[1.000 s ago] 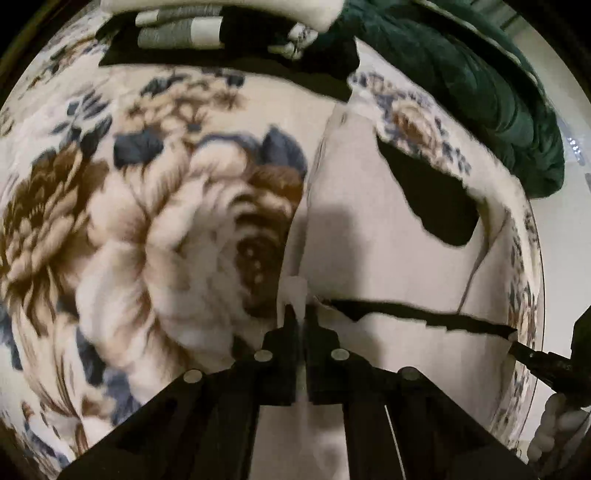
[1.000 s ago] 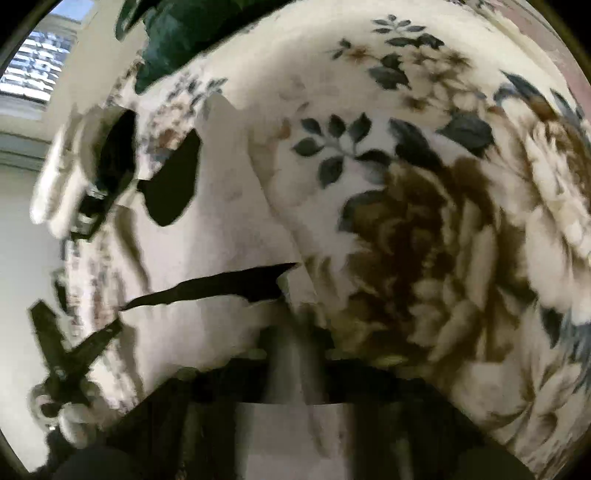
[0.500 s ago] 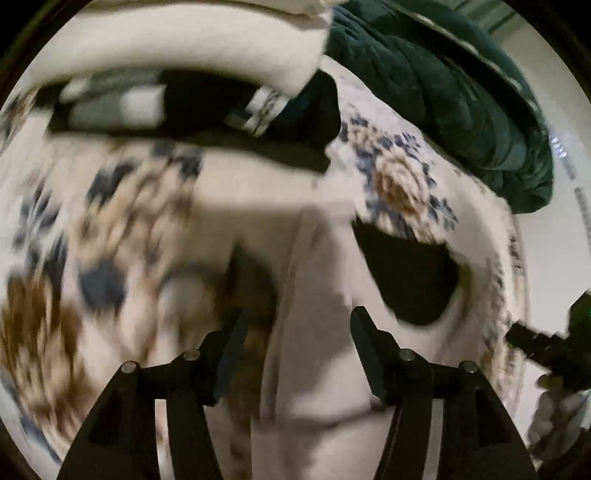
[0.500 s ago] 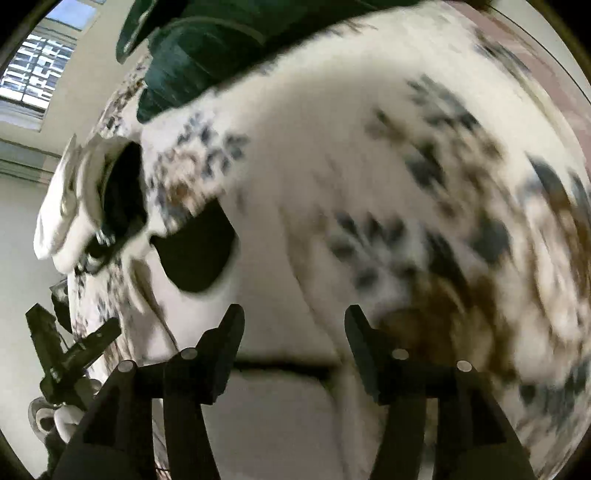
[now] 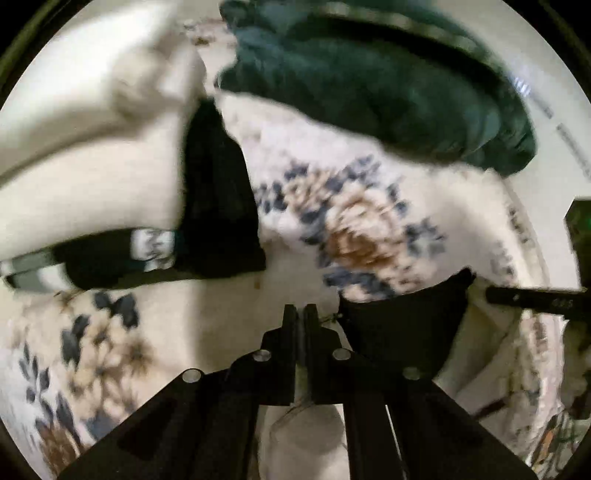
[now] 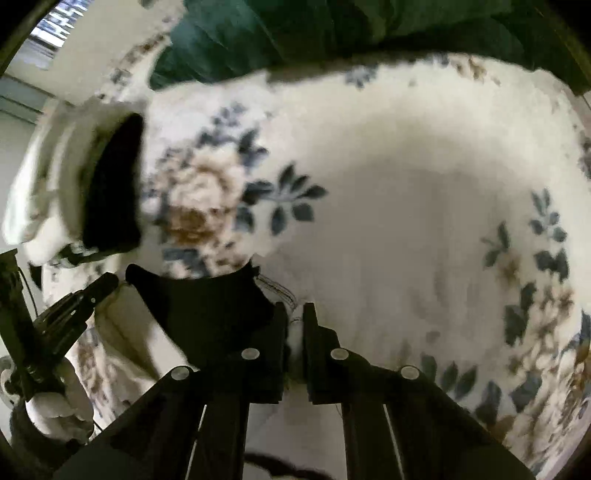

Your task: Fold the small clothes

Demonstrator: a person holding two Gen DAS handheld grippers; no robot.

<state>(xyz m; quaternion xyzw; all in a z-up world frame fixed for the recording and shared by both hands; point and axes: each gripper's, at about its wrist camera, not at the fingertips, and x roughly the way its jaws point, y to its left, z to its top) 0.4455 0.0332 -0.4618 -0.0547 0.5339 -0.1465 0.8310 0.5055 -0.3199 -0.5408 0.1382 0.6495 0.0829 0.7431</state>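
Note:
A small cream garment (image 5: 306, 439) with a black neck opening (image 5: 402, 325) lies on a floral blanket. My left gripper (image 5: 300, 314) is shut on the garment's edge left of the opening. In the right wrist view the same garment (image 6: 133, 332) shows its black opening (image 6: 207, 306). My right gripper (image 6: 294, 314) is shut on the cream cloth right of the opening. The right gripper's finger (image 5: 535, 301) shows at the right of the left view. The left gripper (image 6: 81, 299) shows at the left of the right view.
The floral blanket (image 5: 354, 229) covers the bed. A stack of folded clothes, cream on black (image 5: 218, 199), sits at the left (image 6: 110, 184). A dark green quilt (image 5: 388, 81) lies bunched at the back (image 6: 295, 29). A wall and window are far left (image 6: 51, 33).
Both grippers were shut on the garment's lower part, then opened and moved forward to the neck end. Both have now closed on the cloth either side of the black opening.

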